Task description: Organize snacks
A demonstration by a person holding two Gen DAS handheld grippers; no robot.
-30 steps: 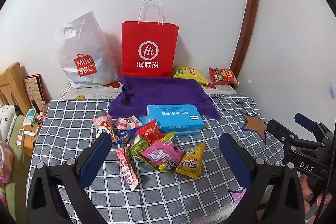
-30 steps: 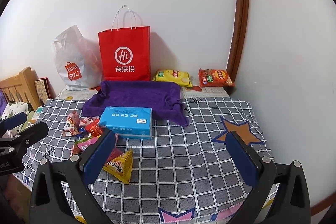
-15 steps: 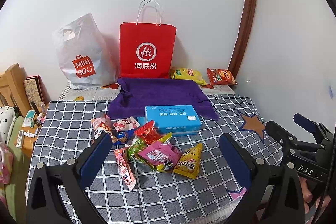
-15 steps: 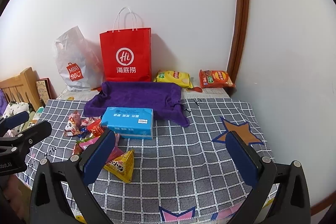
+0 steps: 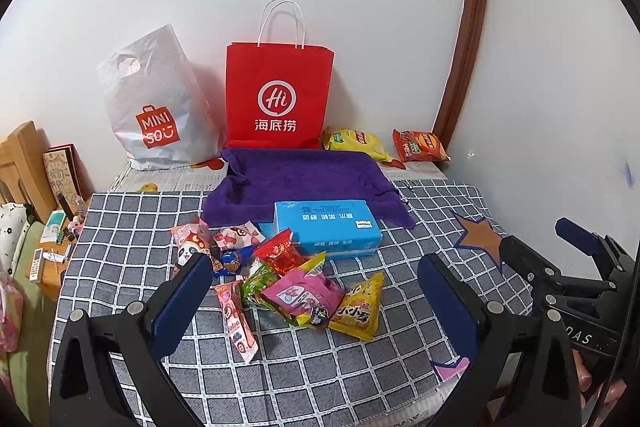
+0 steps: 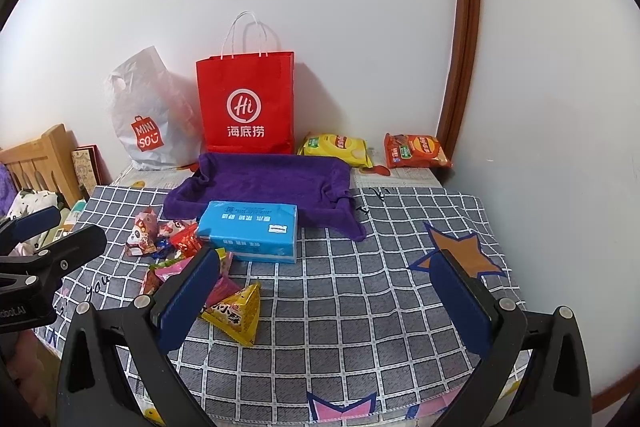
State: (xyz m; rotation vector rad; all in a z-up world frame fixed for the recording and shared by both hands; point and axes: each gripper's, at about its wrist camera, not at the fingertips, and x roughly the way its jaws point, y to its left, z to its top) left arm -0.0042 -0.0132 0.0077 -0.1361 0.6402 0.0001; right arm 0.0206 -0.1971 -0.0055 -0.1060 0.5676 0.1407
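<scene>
Several small snack packets (image 5: 288, 279) lie heaped on the grey checked tablecloth (image 5: 128, 227), among them a yellow triangular pack (image 5: 358, 305) (image 6: 236, 311) and a pink pack (image 5: 304, 293). Behind them sits a blue tissue pack (image 5: 326, 227) (image 6: 250, 227) at the front of a purple towel-lined tray (image 5: 304, 179) (image 6: 264, 183). My left gripper (image 5: 316, 291) hangs open above the near side of the heap, holding nothing. My right gripper (image 6: 324, 283) is open over bare cloth to the right of the heap. Two chip bags, yellow (image 5: 356, 143) and red (image 5: 420, 147), lie at the back.
A red paper bag (image 5: 278, 99) and a white plastic bag (image 5: 156, 107) stand against the back wall. A wall closes off the right side. A wooden bed frame (image 5: 24, 167) and clutter lie left of the table. The other gripper shows at each view's edge.
Both views have drifted slightly back and up from the table. The snacks, tissue pack and tray have not moved, and both grippers stay open.
</scene>
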